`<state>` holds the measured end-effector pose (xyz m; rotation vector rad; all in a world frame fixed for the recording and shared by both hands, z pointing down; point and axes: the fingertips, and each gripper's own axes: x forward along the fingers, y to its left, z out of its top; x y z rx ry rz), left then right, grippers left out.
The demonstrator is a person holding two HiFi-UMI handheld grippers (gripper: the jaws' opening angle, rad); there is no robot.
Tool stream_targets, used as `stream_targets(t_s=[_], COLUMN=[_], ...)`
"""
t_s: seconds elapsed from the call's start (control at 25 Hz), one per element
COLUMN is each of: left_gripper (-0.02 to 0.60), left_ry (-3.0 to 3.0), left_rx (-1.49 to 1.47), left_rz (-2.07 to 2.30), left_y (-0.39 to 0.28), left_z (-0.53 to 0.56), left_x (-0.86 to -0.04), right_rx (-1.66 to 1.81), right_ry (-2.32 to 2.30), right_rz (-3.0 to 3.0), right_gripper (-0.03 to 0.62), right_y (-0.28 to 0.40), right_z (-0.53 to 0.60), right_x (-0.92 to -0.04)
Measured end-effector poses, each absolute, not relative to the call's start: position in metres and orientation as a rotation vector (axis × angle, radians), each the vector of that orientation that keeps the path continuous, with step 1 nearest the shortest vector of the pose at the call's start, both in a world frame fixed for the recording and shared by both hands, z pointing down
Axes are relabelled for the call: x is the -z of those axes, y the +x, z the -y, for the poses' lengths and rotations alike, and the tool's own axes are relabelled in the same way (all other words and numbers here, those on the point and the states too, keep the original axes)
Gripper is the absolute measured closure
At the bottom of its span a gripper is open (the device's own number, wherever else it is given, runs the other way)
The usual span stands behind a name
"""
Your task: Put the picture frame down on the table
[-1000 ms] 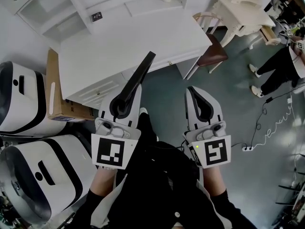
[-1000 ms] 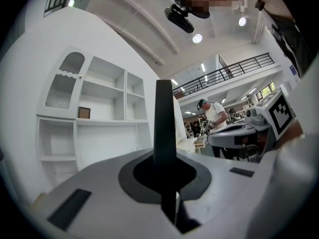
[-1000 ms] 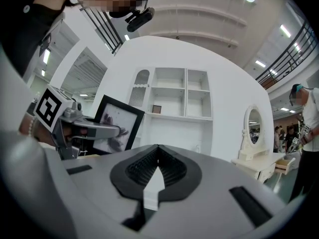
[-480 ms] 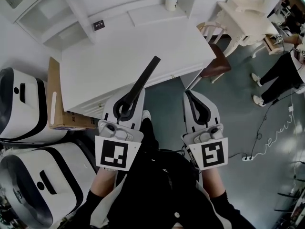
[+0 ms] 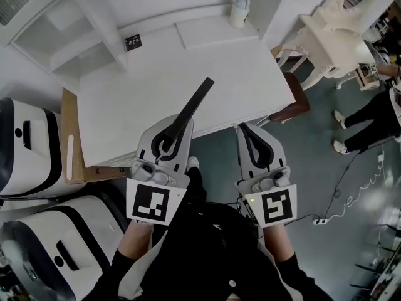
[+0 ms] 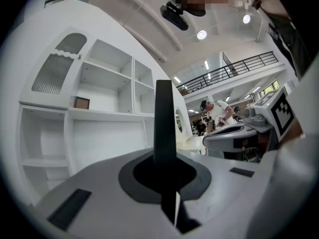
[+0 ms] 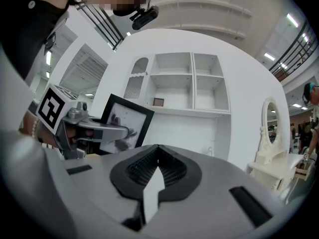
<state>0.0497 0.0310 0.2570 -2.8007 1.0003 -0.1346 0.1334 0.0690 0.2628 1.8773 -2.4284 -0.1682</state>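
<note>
Grip on the picture frame [image 5: 192, 104] by the left gripper [image 5: 169, 135]: jaws closed almost fully on the thin black edge, with the frame sticking out edge-on toward 1 o'clock and its far end above the near part of the white table [image 5: 156, 68]. Right gripper [image 5: 252, 137] at 3 o'clock from the left one, jaws pressed together on nothing, just short of the table's near edge. Farther out, white shelving [image 5: 69, 36] at 11 o'clock and a chair [image 5: 296, 102] at 2 o'clock by the table corner. For a clean set-down, probably best to carry on forward until well over bare tabletop, lower gently, rest the frame on the surface, and only then loosen the jaws. Keep the empty gripper close, ready to steady a wobble. Compared with a second ago: both grippers nearer the table, more of the frame overlapping the tabletop in the head view, same clamp, same slant.
</note>
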Motion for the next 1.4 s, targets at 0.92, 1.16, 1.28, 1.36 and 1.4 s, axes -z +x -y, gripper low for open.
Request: stream_targets(t_s=[0.92, 1.16, 1.28, 1.36, 1.4], left_gripper=[0.571, 0.571, 0.571, 0.571, 0.571], left_ry=[-2.818, -2.898, -2.894, -2.901, -2.901], left_rx=[0.188, 0.187, 0.204, 0.206, 0.207], left_rz=[-1.017, -1.052, -1.061, -1.076, -1.081], left_y=[0.042, 0.038, 0.041, 0.044, 0.045], left_z=[0.149, 0.164, 0.168, 0.171, 0.173], left_x=[-0.278, -0.288, -0.291, -0.292, -0.292], right_rx=[0.131, 0.087, 0.106, 0.091, 0.074], right_ry=[1.675, 1.591, 1.525, 1.477, 1.456], right_rz=[2.573, 2.616, 2.663, 2.685, 2.699], right_gripper=[0.592, 0.566, 0.529, 0.512, 0.500], right_y=[0.104, 0.093, 0.088, 0.087, 0.086], right_z=[0.128, 0.152, 0.159, 0.164, 0.167], right_x=[-0.266, -0.273, -0.274, -0.278, -0.280])
